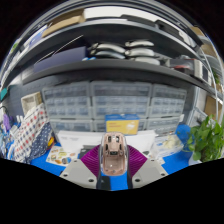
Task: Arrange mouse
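A pale beige-pink computer mouse (114, 152) sits between my gripper's (113, 158) two fingers, its nose pointing away from me. Both purple pads (92, 159) press against its sides, so the gripper is shut on the mouse. The mouse is held above a blue mat (118, 180) that shows below and between the fingers. Whether the mouse touches the mat I cannot tell.
A table (75, 140) lies ahead with a white sheet and small items on it. Behind stand drawer cabinets (110, 102) under dark shelves with stacked white things (125, 50). A green plant (206, 136) is at the right, patterned cloth (30, 135) at the left.
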The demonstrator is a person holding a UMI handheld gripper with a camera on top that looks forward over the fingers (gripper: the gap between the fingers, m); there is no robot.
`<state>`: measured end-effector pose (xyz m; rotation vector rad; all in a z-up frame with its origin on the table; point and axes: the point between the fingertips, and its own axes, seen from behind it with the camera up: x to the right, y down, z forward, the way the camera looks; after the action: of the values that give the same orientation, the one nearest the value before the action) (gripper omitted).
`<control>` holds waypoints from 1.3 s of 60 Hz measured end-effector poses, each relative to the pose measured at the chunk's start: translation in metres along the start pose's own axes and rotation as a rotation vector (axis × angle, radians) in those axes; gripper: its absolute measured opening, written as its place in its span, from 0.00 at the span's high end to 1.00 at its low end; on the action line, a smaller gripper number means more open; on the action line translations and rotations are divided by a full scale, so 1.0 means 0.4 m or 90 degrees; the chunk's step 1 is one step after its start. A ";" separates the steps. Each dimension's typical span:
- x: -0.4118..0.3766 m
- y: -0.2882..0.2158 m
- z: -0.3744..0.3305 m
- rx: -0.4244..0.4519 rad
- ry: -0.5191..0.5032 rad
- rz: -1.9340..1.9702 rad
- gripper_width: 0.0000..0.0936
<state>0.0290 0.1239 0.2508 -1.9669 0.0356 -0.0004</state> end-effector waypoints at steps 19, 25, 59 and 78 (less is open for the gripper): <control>-0.319 0.429 0.098 -0.167 -0.048 -0.034 0.63; -0.340 0.556 0.125 -0.216 -0.049 -0.048 0.63; -0.290 0.556 0.085 -0.210 -0.009 0.015 0.08; -0.173 0.290 -0.181 -0.111 -0.011 0.042 0.08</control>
<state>-0.0441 0.0139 0.1728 -2.1396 0.0927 0.0649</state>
